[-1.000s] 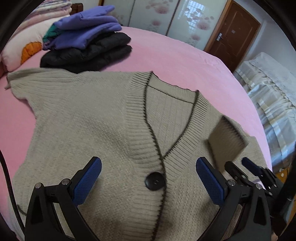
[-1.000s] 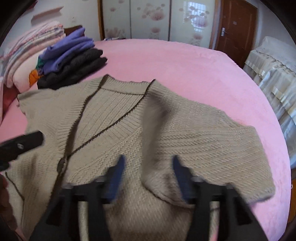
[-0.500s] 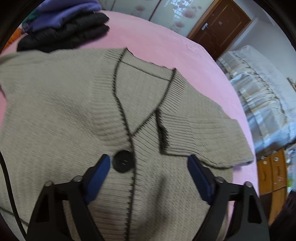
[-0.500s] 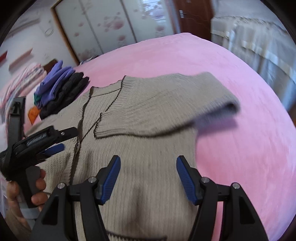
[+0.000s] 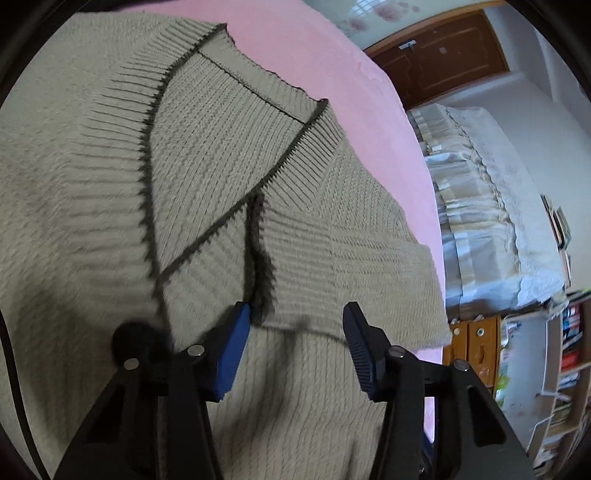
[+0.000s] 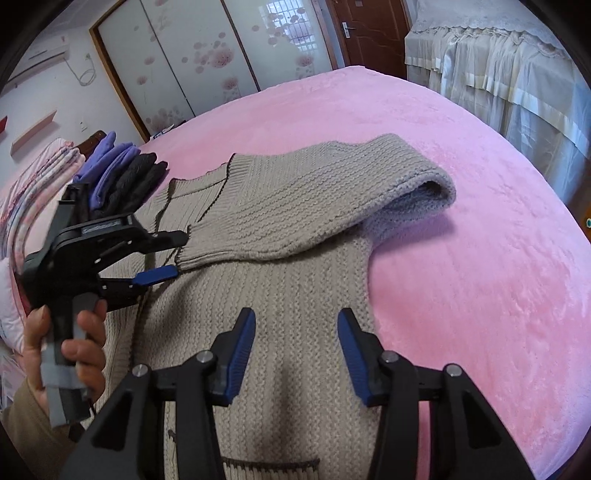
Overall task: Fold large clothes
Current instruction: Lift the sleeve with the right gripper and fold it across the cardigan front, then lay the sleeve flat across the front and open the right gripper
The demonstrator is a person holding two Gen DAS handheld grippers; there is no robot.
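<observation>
A beige knit cardigan [image 5: 85, 192] with dark trim and a black button [image 5: 135, 338] lies flat on the pink bed [image 6: 461, 229]. Its right sleeve [image 6: 306, 206] is folded across the chest, cuff near the button band. My left gripper [image 5: 295, 343] is open, its jaws standing on either side of the cuff's corner; it also shows in the right wrist view [image 6: 173, 254], held by a hand. My right gripper [image 6: 295, 347] is open and empty, low over the cardigan's body.
A stack of folded purple and black clothes [image 6: 125, 177] sits at the far left of the bed, next to pillows. A covered sofa [image 6: 498, 74], a door [image 6: 373, 29], wardrobe doors [image 6: 207, 62] and shelves [image 5: 554, 369] stand around the bed.
The right sleeve has been folded across the chest and let go. The right gripper has drawn back over the body. The left gripper has moved to the cuff and narrowed its opening.
</observation>
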